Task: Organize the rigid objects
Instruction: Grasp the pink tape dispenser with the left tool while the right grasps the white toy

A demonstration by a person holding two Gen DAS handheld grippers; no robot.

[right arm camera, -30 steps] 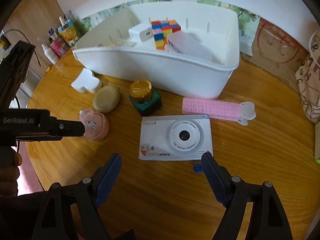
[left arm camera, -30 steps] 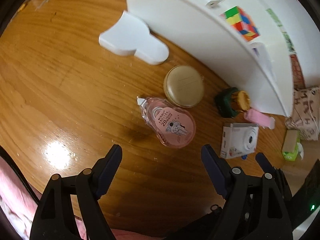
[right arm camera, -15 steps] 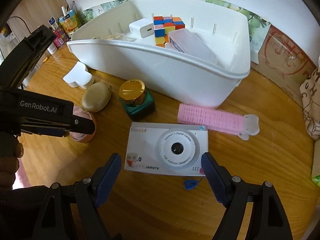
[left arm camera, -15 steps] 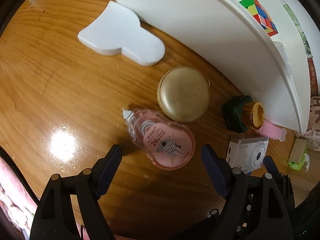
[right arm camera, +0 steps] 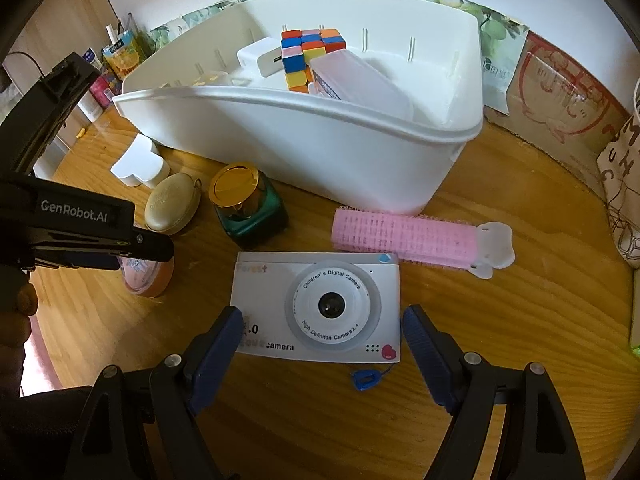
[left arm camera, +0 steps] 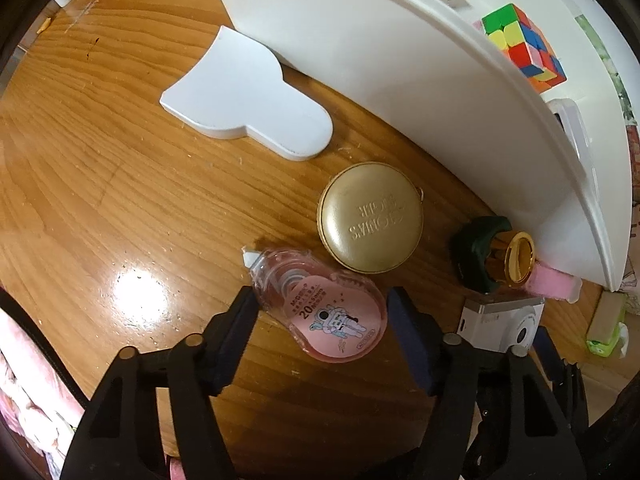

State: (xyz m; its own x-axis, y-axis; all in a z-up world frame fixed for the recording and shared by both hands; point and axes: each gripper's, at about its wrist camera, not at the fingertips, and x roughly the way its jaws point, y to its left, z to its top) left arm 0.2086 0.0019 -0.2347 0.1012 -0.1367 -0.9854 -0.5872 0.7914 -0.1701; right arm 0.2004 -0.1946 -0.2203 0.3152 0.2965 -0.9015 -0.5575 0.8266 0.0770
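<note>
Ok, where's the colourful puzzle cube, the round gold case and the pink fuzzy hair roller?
Colourful puzzle cube (right arm camera: 310, 54), right wrist view, on its front face, inside the white tub.
Round gold case (left arm camera: 370, 216), left wrist view, middle of its lid.
Pink fuzzy hair roller (right arm camera: 404, 236), right wrist view, middle of its bristly barrel.

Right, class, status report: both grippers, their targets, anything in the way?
Left gripper closing around tape dispenser. Right gripper open astride camera. Nothing gripped yet. Gold case sits close beside dispenser.

Ahead of the grippers — six loose things: one correction tape (left arm camera: 325, 313), gold case (left arm camera: 370, 216), jar (right arm camera: 247, 204), toy camera (right arm camera: 320, 307), hair roller (right arm camera: 412, 236), white block (left arm camera: 256, 96).
</note>
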